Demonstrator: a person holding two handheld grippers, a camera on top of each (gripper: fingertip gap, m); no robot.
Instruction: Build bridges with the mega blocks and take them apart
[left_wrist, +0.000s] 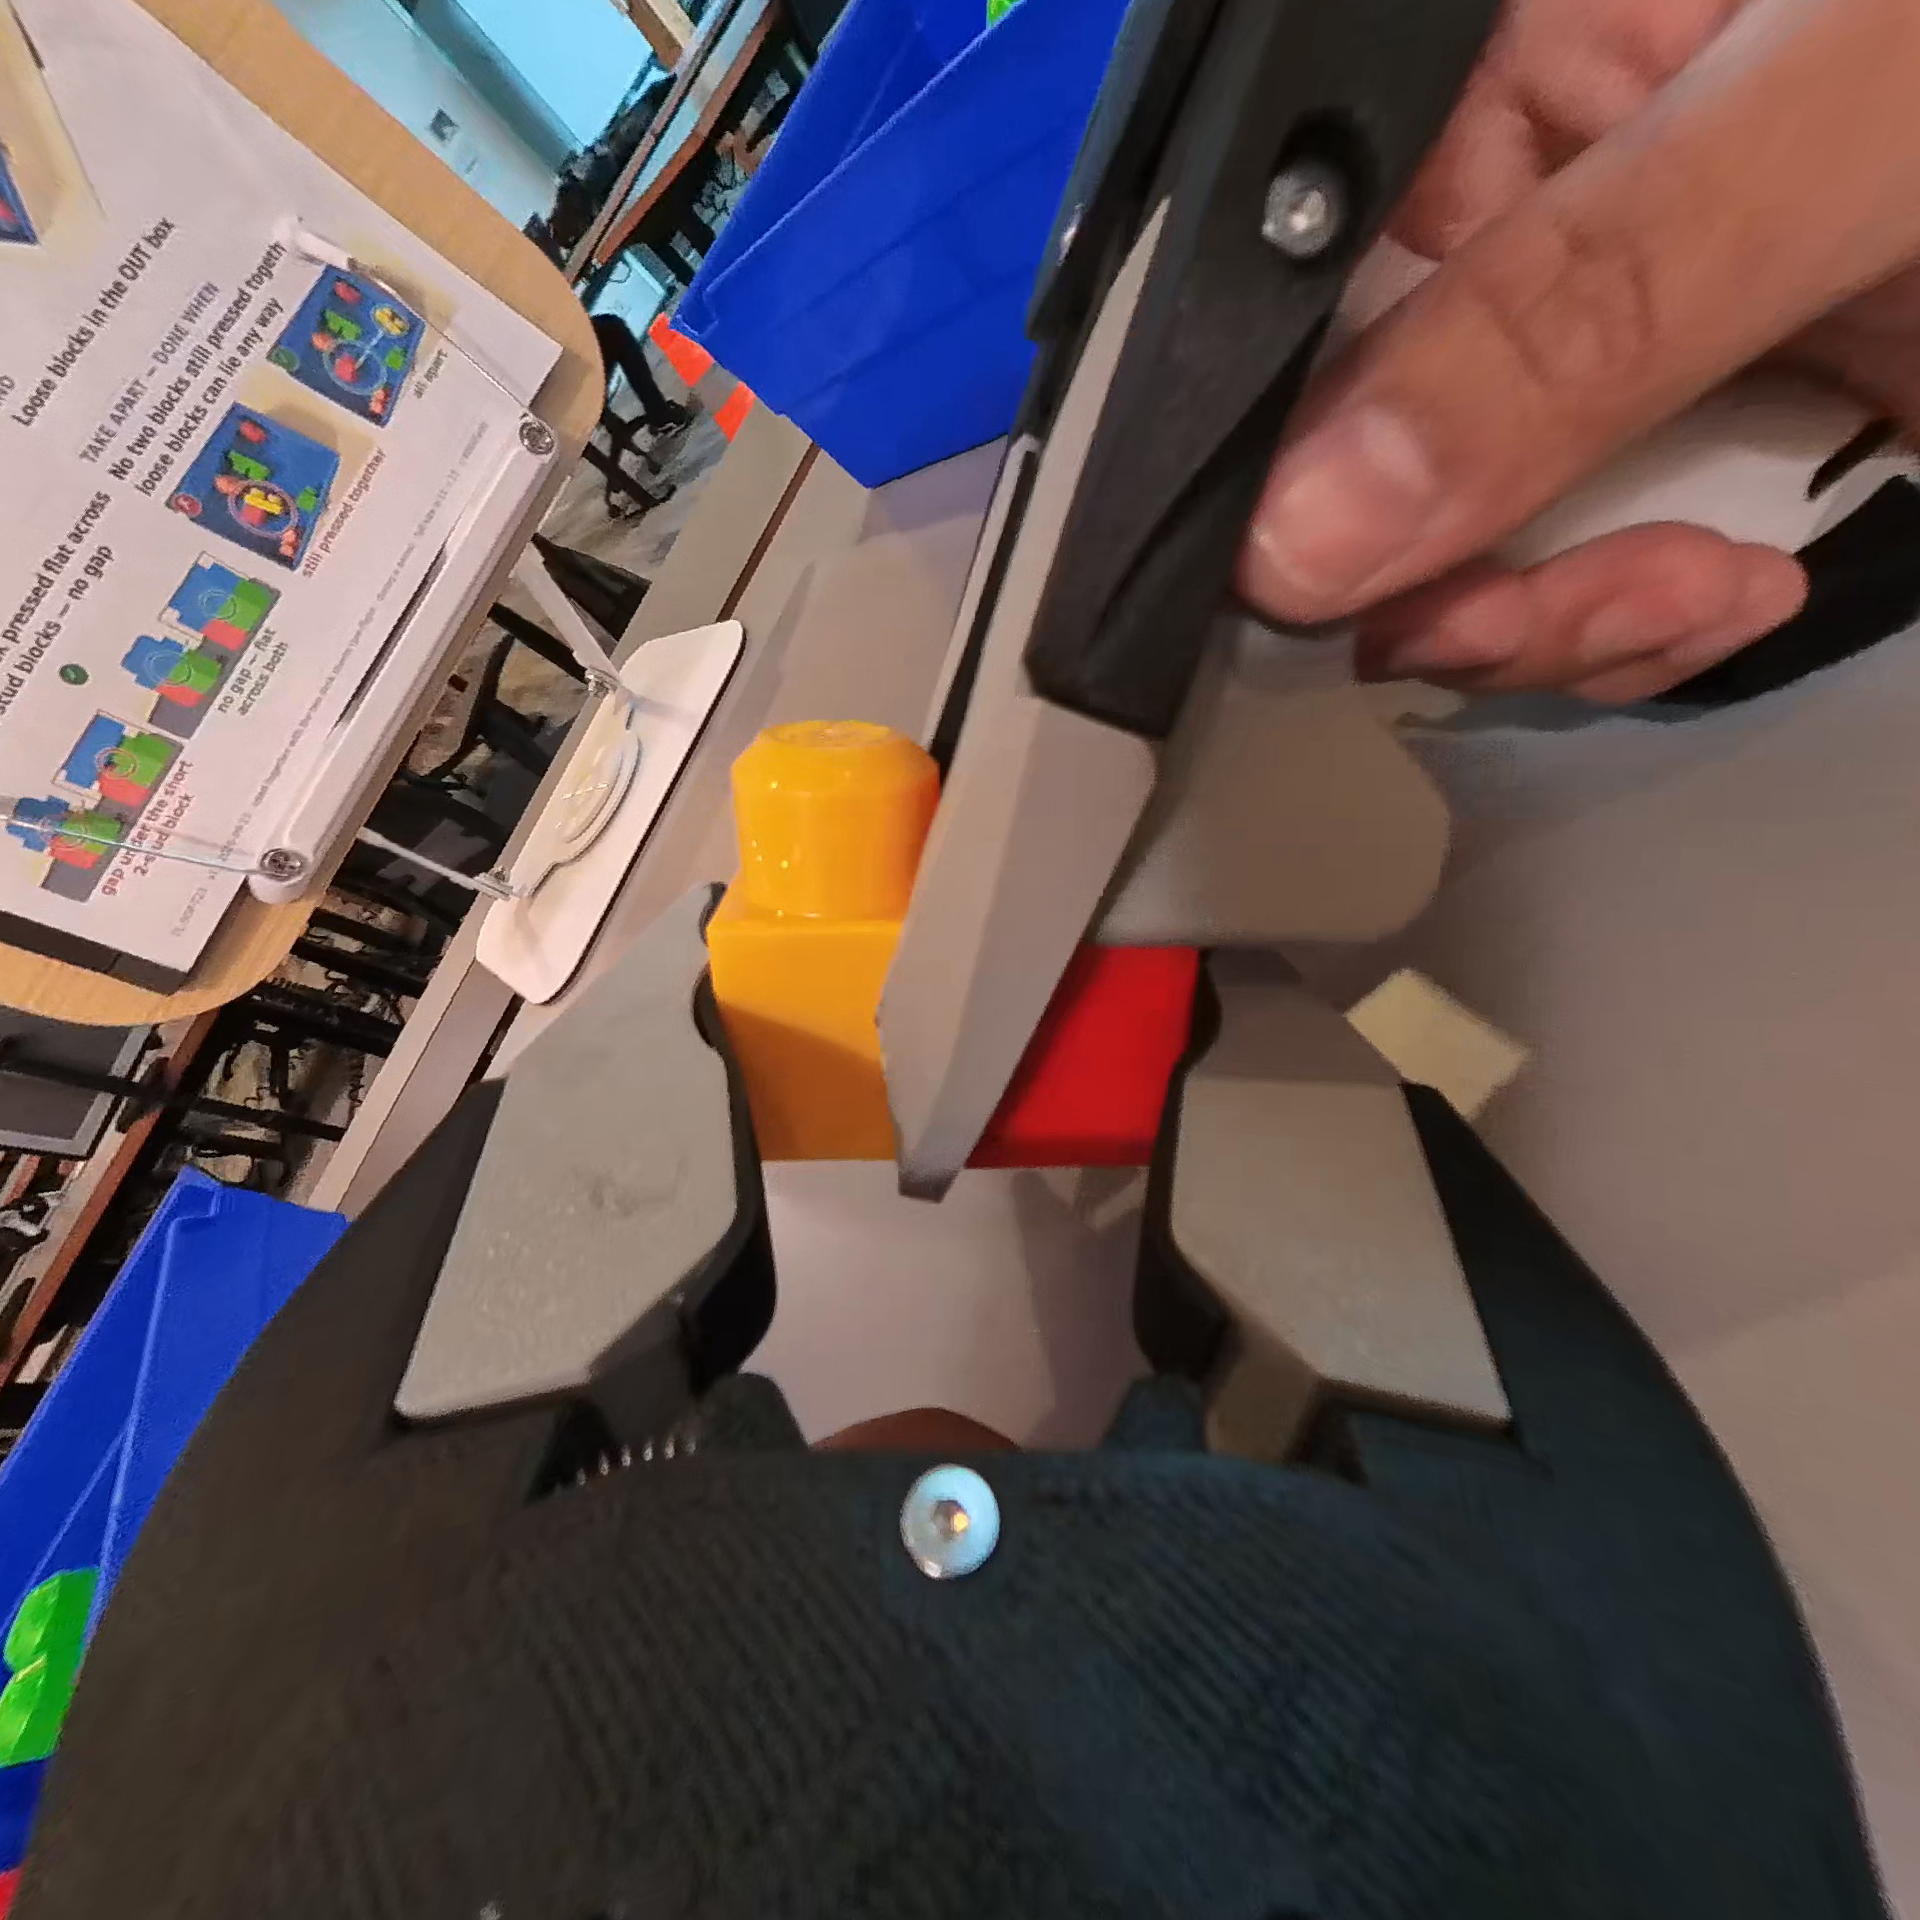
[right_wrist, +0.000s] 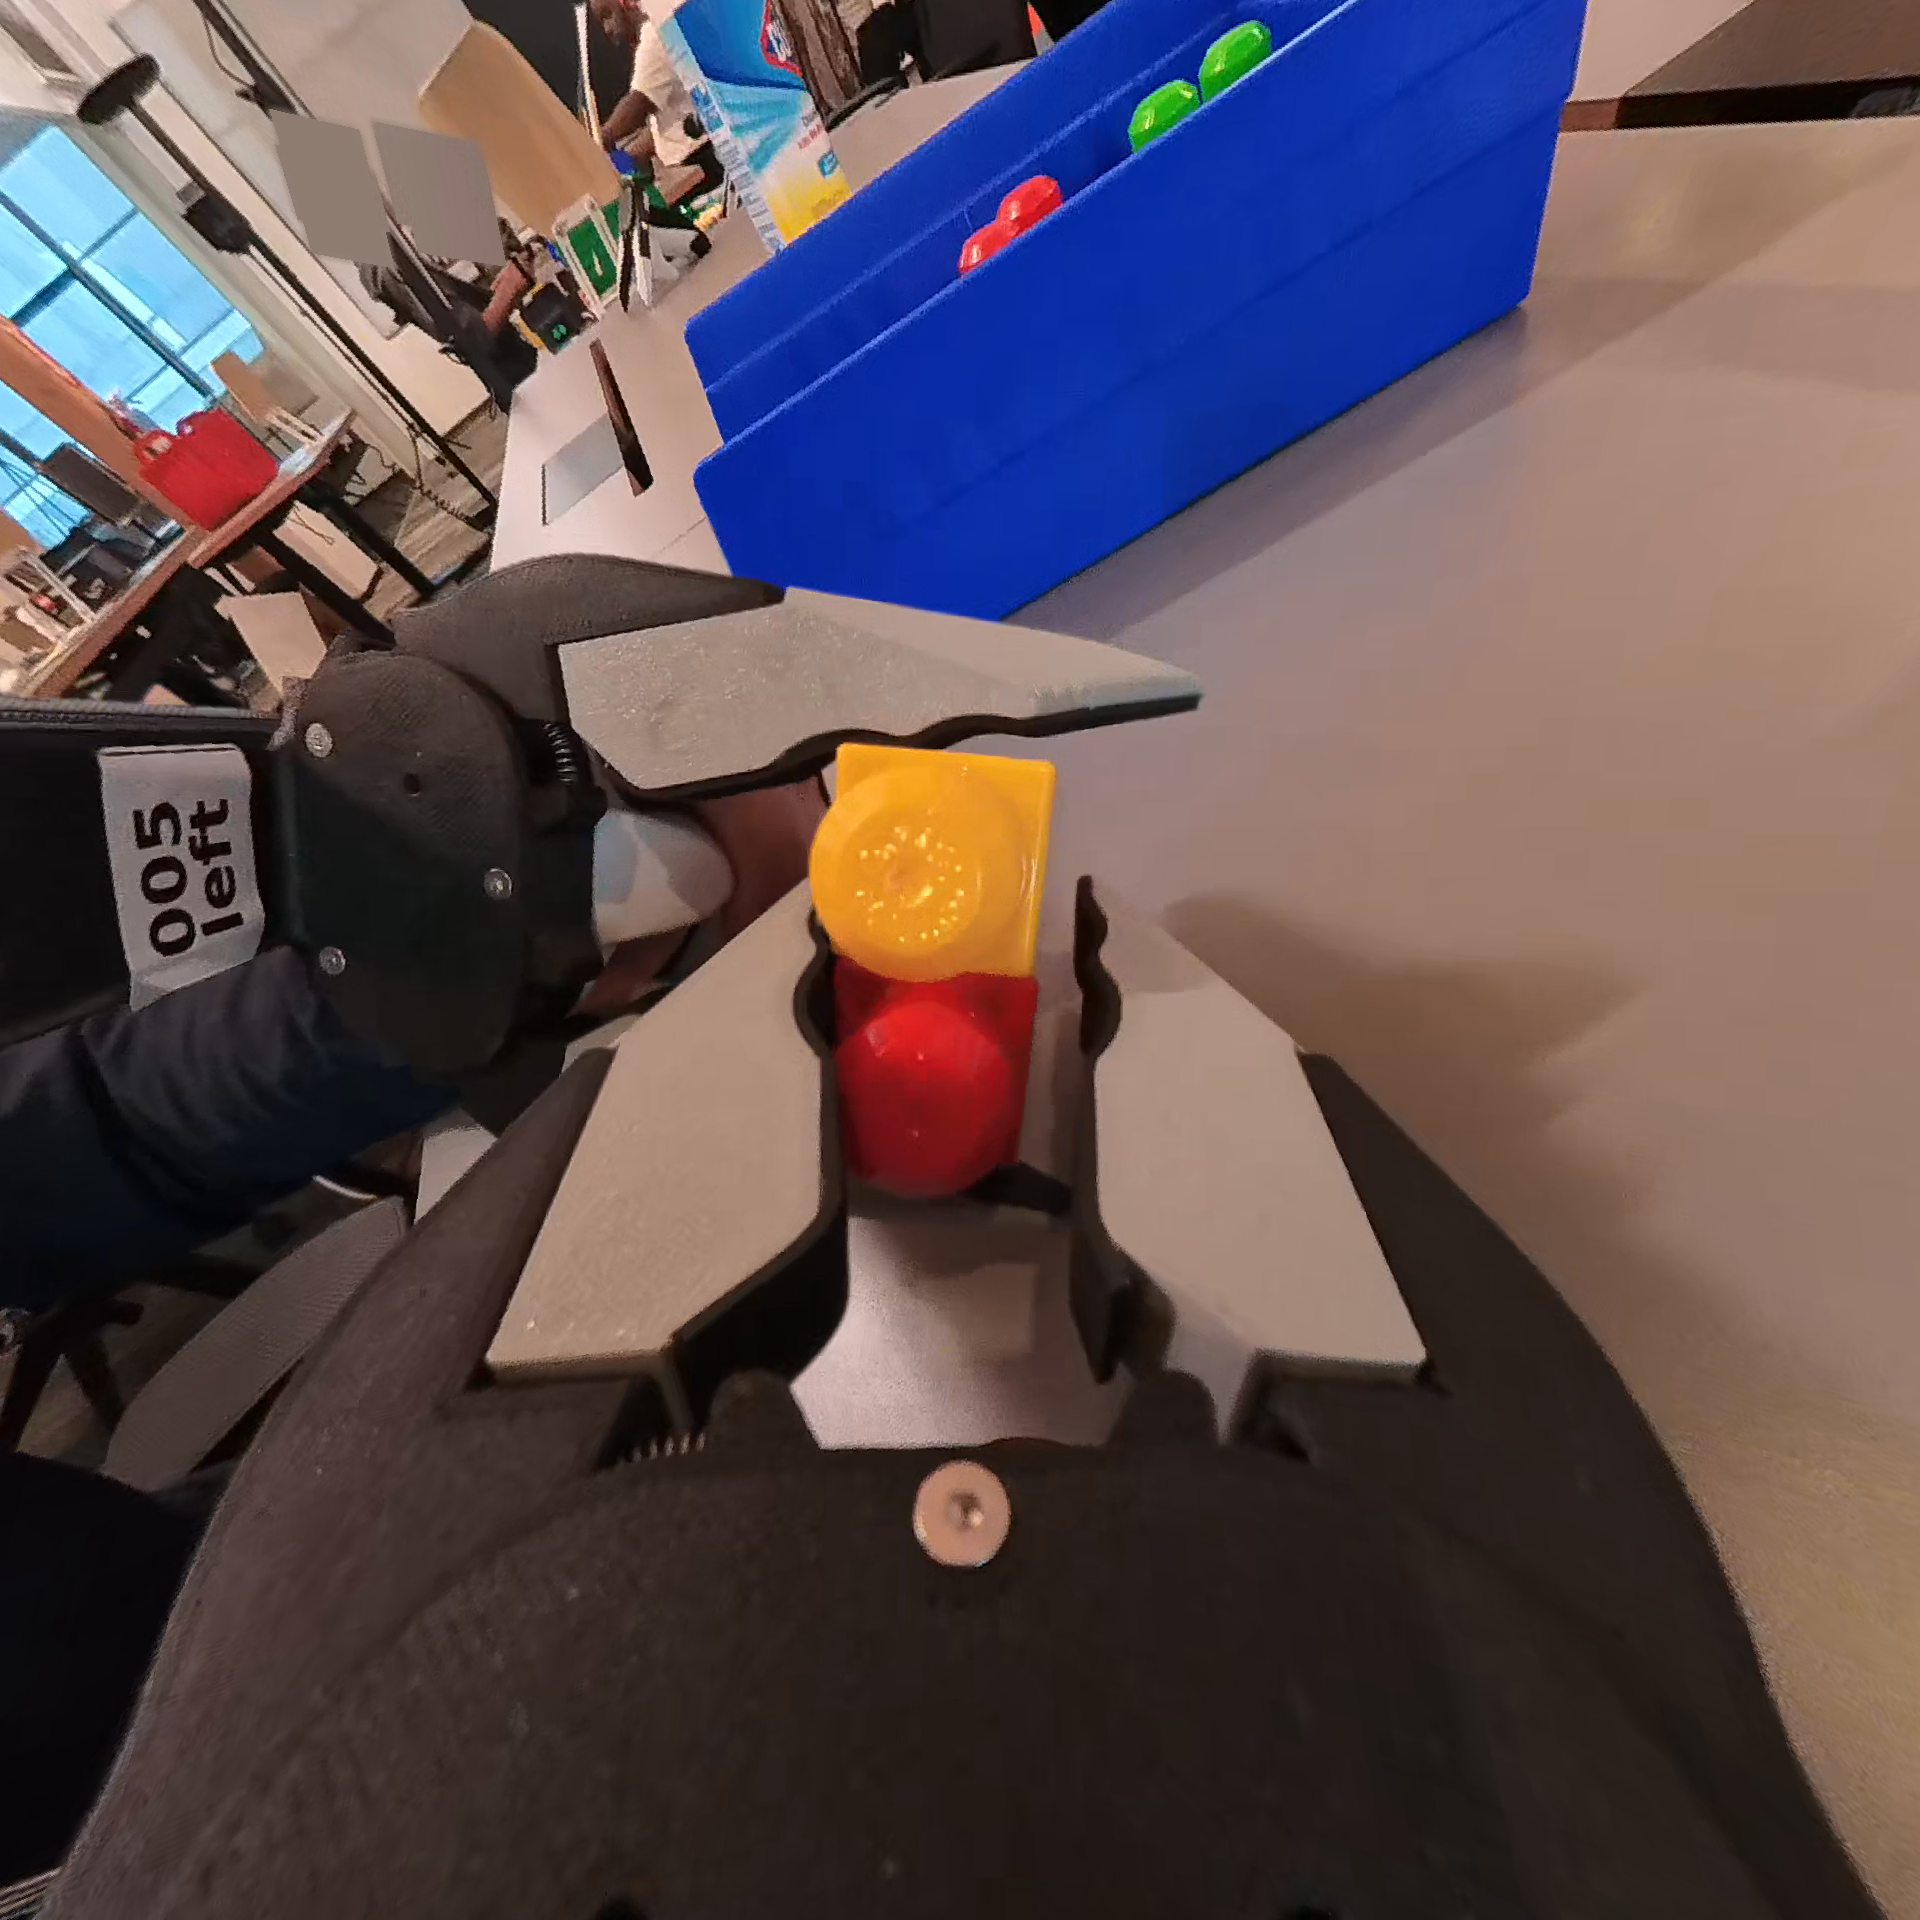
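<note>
A yellow one-stud block (left_wrist: 810, 1039) and a red block (left_wrist: 1101, 1049) sit side by side, studs up. My left gripper (left_wrist: 956, 1008) is shut on the pair, one finger on the yellow block's outer side and the other on the red block's outer side. My right gripper (right_wrist: 948, 920) comes down from above, held by a hand (left_wrist: 1558, 364), and is shut across the red block (right_wrist: 925, 1081). The yellow block (right_wrist: 935, 862) lies just beyond its tips. The left gripper's upper finger (right_wrist: 883, 675) lies against the far side of the yellow block. What is under the blocks is hidden.
A blue bin (right_wrist: 1143, 416) behind the blocks holds red and green blocks. Another blue bin (left_wrist: 125, 1455) with a green block is at the lower left. An instruction sheet (left_wrist: 260, 520) stands on a white holder (left_wrist: 613, 810). A tan tape patch (left_wrist: 1444, 1039) is on the grey table. The grippers' ends are close to 4 cm from one another.
</note>
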